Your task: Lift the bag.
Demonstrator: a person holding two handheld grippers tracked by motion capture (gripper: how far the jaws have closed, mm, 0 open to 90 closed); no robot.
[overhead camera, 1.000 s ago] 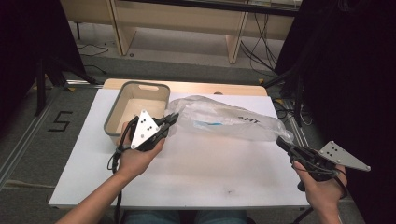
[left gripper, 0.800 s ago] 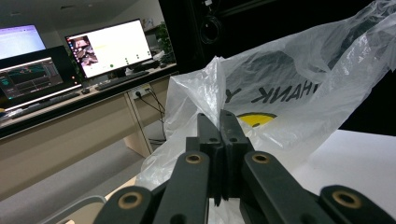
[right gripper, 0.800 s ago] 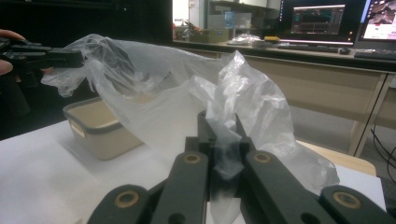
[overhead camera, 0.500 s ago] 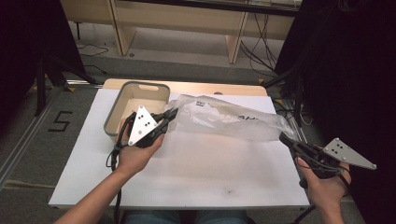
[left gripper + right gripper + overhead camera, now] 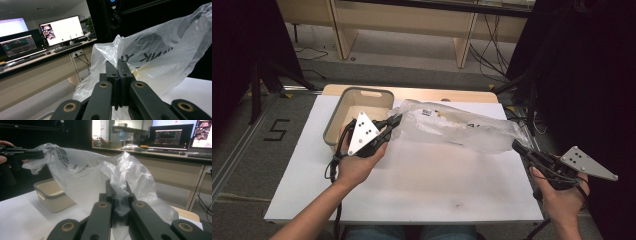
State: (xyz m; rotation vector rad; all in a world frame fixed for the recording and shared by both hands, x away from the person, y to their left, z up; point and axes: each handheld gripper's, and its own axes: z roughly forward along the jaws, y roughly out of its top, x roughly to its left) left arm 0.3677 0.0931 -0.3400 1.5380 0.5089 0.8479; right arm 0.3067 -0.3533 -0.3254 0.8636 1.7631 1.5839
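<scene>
Between the left gripper (image 5: 117, 65) jaws we have one end of the clear plastic bag (image 5: 462, 127) pinched flat, jaws clamped tight on the film. In the left gripper view the crinkled film bunches up right behind the jaw tips, with dark printed lettering showing through it. The right gripper (image 5: 118, 185) is likewise clenched on the bag's other end; a twisted wad of film sits squeezed between its jaws. In the high view we see the left gripper (image 5: 393, 121) at the bag's left end and the right gripper (image 5: 518, 146) at its right end, well apart, so the bag hangs stretched between them, over the far half of the white table (image 5: 422, 175). We judge the two-end hold is there to keep the bag spread and off the surface, ready to open, shake or lay flat. The bag looks mostly empty; something pale may sit inside, we cannot tell. The beige bin (image 5: 359, 107) stands just beside the left gripper at the far left of the table, open side up, likely where the bag or its contents go. Monitors (image 5: 61, 30) sit on a desk behind.
</scene>
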